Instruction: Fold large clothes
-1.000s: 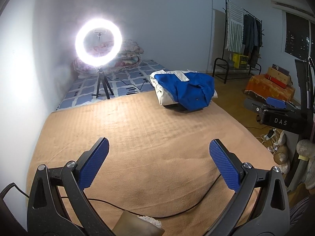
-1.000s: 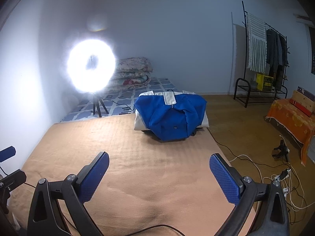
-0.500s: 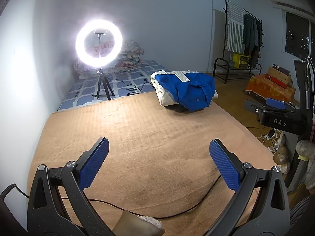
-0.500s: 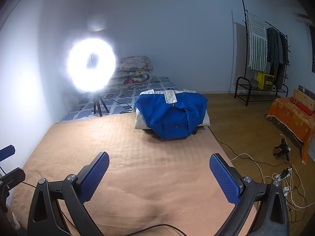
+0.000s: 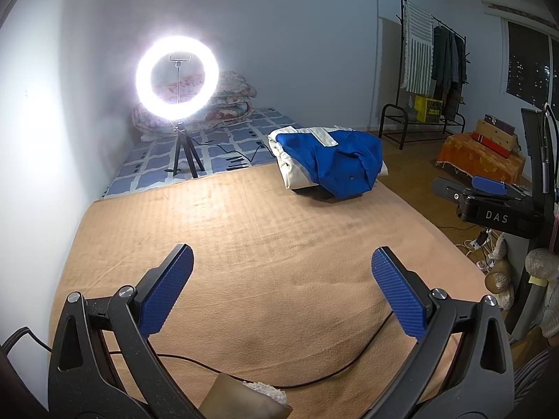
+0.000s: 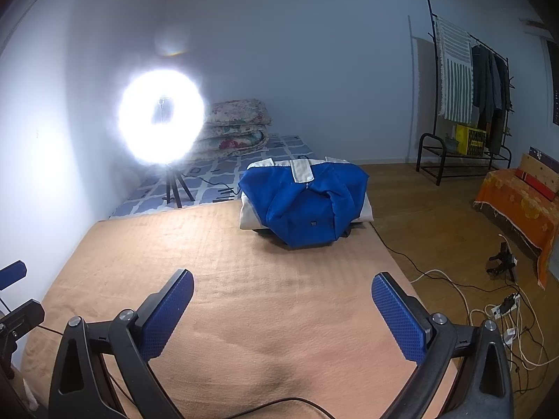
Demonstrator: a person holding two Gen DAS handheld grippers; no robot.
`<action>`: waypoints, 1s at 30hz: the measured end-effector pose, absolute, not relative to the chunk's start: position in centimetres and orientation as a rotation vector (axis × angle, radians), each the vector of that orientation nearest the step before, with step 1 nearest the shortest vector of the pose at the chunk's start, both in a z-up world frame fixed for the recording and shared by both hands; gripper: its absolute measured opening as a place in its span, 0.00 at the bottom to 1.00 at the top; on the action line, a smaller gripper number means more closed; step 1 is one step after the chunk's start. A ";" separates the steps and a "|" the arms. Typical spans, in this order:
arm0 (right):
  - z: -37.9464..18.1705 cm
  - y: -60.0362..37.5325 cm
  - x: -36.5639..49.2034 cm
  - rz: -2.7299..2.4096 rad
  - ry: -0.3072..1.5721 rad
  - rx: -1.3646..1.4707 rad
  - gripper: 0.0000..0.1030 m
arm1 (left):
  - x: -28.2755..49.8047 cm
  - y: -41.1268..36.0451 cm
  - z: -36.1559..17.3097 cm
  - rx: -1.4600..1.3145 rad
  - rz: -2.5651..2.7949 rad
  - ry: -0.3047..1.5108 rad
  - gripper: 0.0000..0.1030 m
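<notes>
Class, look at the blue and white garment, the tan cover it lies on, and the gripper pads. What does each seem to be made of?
Blue and white garment: likely a thin synthetic or cotton weave, matte, falling in soft creases.
Tan cover: seemingly plush fleece or terry, with a ribbed nap and brushed marks.
Pads of the right gripper: probably moulded rubber or plastic, blue, with a fine knurled grid.

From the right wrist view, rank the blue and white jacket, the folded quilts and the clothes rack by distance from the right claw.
1. Blue and white jacket: ahead of the right claw, on the tan blanket's far end.
2. Folded quilts: beyond, left, against the wall.
3. Clothes rack: far right, by the wall; too close to the quilts to call.
</notes>
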State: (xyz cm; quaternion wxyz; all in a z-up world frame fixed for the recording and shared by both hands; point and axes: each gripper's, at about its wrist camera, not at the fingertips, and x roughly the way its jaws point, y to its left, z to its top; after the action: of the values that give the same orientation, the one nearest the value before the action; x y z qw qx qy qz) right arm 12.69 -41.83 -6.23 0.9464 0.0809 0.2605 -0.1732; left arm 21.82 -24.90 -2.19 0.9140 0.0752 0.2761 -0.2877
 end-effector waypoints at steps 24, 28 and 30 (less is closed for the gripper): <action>-6.2 -41.8 12.5 -0.357 0.532 0.167 1.00 | 21.5 -24.8 -1.7 0.162 -0.596 0.548 1.00; -6.2 -41.8 12.5 -0.357 0.532 0.167 1.00 | 21.4 -24.9 -1.7 0.163 -0.595 0.546 1.00; -6.2 -41.8 12.5 -0.358 0.532 0.166 1.00 | 21.4 -24.8 -1.6 0.166 -0.594 0.543 1.00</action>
State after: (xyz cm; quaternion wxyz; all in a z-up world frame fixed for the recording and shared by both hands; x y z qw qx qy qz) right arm 12.48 -41.82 -6.22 0.9457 0.0815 0.2612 -0.1755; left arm 21.40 -24.79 -1.58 0.9167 0.0807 0.2641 -0.2889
